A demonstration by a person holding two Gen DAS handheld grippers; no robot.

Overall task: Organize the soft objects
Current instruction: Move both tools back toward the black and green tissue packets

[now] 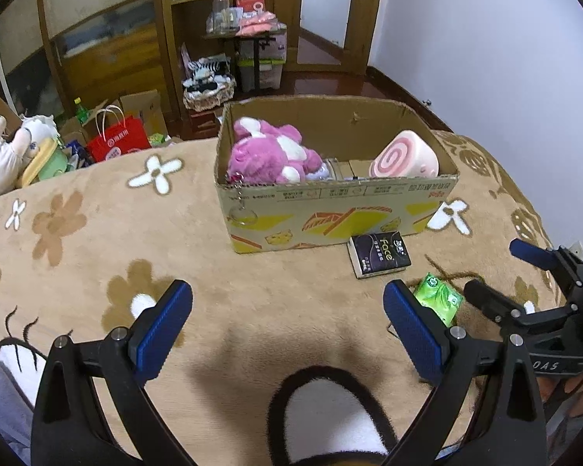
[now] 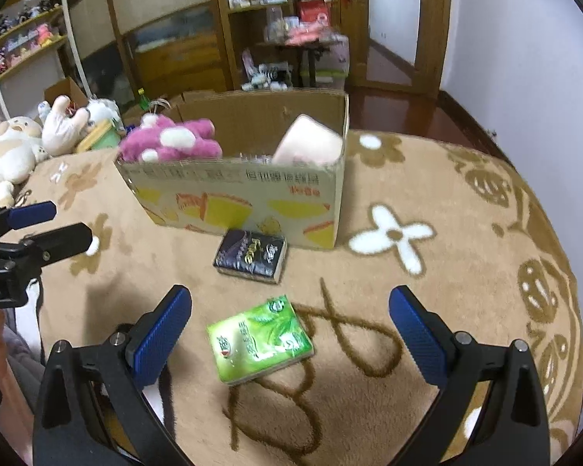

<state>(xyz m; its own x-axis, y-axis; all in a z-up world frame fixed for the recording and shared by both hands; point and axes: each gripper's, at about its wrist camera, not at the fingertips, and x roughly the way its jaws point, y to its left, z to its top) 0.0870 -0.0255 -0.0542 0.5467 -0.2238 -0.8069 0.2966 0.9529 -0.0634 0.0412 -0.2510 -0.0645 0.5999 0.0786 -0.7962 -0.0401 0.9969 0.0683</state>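
Observation:
An open cardboard box (image 1: 330,217) (image 2: 252,198) stands on the tan flowered blanket. Inside lie a pink plush toy (image 1: 270,151) (image 2: 171,141) and a pink swirl-roll cushion (image 1: 406,155) (image 2: 307,141). A dark tissue pack (image 1: 379,254) (image 2: 250,256) lies in front of the box. A green tissue pack (image 1: 439,299) (image 2: 260,339) lies nearer. My right gripper (image 2: 289,320) is open, just above and around the green pack. My left gripper (image 1: 287,312) is open and empty over bare blanket, left of the packs.
White plush toys (image 1: 7,151) (image 2: 15,147) and a red bag (image 1: 116,141) sit beyond the blanket's left edge. Wooden shelves, a small table and a doorway stand behind. The blanket (image 1: 97,240) spreads wide on both sides of the box.

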